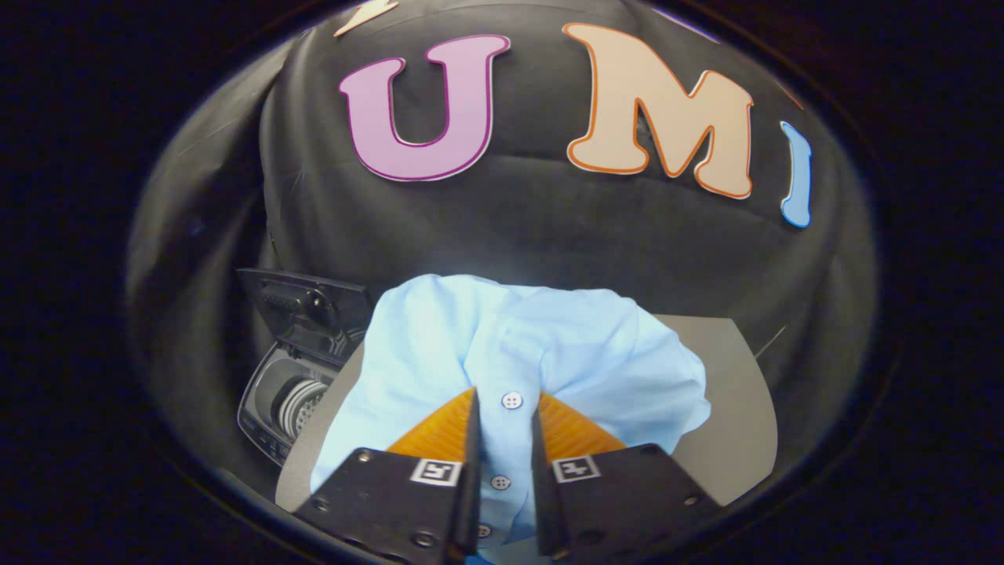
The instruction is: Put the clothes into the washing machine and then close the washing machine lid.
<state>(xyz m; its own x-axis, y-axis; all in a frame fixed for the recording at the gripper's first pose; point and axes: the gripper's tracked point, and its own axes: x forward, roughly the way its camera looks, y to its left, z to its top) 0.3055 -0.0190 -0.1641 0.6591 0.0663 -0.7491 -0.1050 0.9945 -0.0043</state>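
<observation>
A light blue buttoned shirt point(549, 345) hangs bunched between and ahead of my fingers. My gripper point(506, 404) is shut on the shirt's button placket, with a white button just at the fingertips. Off to the left and lower down stands the washing machine point(286, 404), its dark lid point(310, 306) raised and the drum opening showing. The shirt hides most of what lies straight ahead.
A grey table top point(729, 400) lies under and to the right of the shirt, with its edge near the washing machine. The black cloth wall closes the space behind.
</observation>
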